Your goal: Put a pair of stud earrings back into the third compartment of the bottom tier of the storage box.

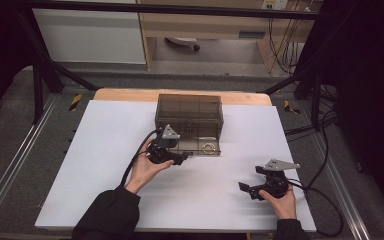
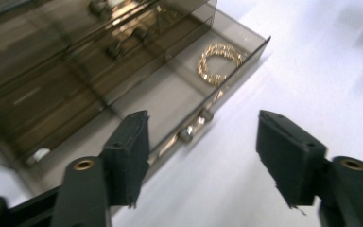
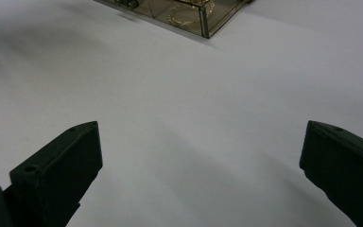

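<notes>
High view first: a smoky brown see-through plastic drawer box (image 1: 189, 116) sits at the far middle of the white surface (image 1: 90, 165), and its bottom drawer (image 1: 200, 147) is pulled out toward the near side. A gold chain bracelet (image 1: 209, 147) lies coiled in the right part of that open drawer.

On the left, a hand (image 1: 145, 170) in a dark sleeve holds the left tongs (image 1: 180, 158) just in front of the drawer's near face, the tips pointing right. From the left gripper view, those tongs (image 2: 203, 158) stand wide apart and hold nothing. The drawer's front wall with its two small metal knobs (image 2: 196, 126) shows between the jaws, and the bracelet (image 2: 220, 63) rests beyond them on the drawer floor.

Over on the near right, the other hand (image 1: 282, 200) holds the right tongs (image 1: 244, 187) low over bare surface, well apart from the box, tips pointing left. In the right gripper view these tongs (image 3: 201, 161) are also spread wide and empty, with the drawer's corner (image 3: 203, 21) and the bracelet (image 3: 184, 16) far off at the top.
</notes>
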`<action>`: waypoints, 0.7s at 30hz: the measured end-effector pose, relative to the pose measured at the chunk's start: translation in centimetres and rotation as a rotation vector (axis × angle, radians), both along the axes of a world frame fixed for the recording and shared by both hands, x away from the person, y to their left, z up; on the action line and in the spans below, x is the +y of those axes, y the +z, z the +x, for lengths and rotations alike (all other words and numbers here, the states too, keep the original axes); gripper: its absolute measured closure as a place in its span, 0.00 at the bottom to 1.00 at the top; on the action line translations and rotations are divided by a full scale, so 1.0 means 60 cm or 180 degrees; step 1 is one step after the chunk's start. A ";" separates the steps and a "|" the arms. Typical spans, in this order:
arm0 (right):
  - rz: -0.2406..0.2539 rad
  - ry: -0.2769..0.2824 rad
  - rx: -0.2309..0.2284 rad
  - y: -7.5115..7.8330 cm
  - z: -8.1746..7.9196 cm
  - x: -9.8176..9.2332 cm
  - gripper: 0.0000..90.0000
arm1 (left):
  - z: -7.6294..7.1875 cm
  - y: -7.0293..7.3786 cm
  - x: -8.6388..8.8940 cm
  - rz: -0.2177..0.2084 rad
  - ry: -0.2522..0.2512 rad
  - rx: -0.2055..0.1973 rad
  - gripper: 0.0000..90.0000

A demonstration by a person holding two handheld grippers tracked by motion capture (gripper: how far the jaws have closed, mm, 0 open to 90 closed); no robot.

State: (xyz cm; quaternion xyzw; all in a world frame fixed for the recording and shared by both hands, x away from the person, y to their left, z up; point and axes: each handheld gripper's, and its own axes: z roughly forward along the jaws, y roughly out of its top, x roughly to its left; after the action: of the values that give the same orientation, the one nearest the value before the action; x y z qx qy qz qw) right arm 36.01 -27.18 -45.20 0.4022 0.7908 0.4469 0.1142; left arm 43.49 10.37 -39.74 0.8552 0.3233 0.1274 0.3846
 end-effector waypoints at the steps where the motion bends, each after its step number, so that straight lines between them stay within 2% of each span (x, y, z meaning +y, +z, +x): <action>1: 0.0001 -0.0003 0.0002 0.000 0.000 0.000 0.01 | -0.004 -0.002 0.011 0.0000 0.0010 -0.0002 0.35; 4: 0.0009 -0.0006 0.0006 0.000 0.000 0.000 0.01 | -0.012 -0.010 0.034 0.0004 0.0040 -0.0009 0.27; 8: 0.0007 -0.0007 0.0004 0.000 0.000 0.001 0.01 | -0.018 -0.021 0.068 -0.0070 0.0121 0.0054 0.18; 11: -0.0004 -0.0010 -0.0003 -0.001 0.000 0.001 0.01 | -0.026 -0.027 0.092 -0.0042 0.0180 0.0038 0.13; 15: -0.0003 -0.0013 -0.0001 0.000 0.000 0.000 0.01 | -0.037 -0.032 0.124 -0.0107 0.0281 0.0020 0.09; 21: 0.0000 -0.0017 -0.0007 0.000 0.000 -0.001 0.01 | -0.054 -0.042 0.165 -0.0085 0.0347 -0.0022 0.07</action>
State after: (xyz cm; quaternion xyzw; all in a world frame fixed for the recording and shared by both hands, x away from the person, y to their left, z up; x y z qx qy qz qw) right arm 36.01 -27.23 -45.18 0.4038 0.7897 0.4470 0.1162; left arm 40.25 20.27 -42.24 0.8306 0.3698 0.1468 0.3896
